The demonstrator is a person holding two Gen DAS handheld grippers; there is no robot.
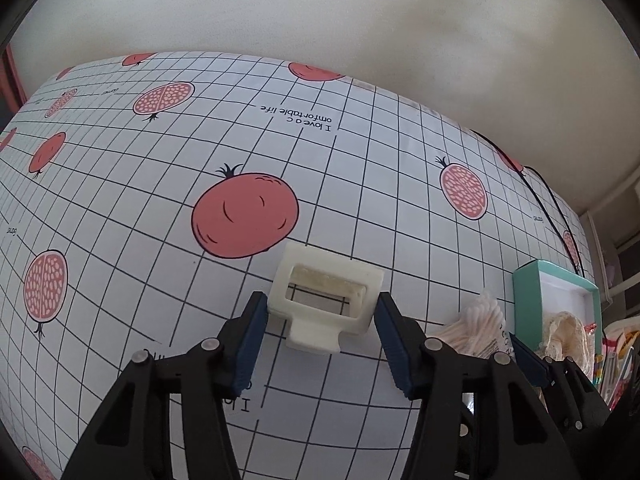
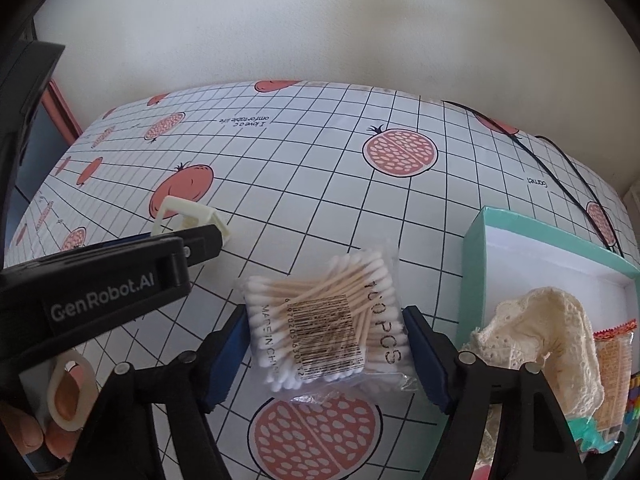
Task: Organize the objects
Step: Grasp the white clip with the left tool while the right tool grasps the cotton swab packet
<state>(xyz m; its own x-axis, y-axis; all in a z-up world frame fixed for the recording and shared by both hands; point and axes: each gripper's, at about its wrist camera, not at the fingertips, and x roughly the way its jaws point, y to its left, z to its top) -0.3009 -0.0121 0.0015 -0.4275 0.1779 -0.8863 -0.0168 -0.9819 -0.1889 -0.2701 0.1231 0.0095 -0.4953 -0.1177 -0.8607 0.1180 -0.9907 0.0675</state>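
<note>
A cream hair claw clip [image 1: 326,300] lies on the pomegranate-print tablecloth [image 1: 160,200]. My left gripper [image 1: 320,320] is open with its blue pads on either side of the clip, close to touching it. A clear bag of cotton swabs [image 2: 324,324] lies between the open blue pads of my right gripper [image 2: 326,332]. The clip [image 2: 188,216] and the left gripper [image 2: 120,264] also show in the right wrist view. The swab bag [image 1: 476,328] shows at the right of the left wrist view.
A teal box [image 2: 476,264] with a white inside stands at the right and holds cream lace cloth [image 2: 548,332] and a snack packet [image 2: 614,364]. A black cable [image 2: 560,184] runs along the far right of the table. A wall stands behind the table.
</note>
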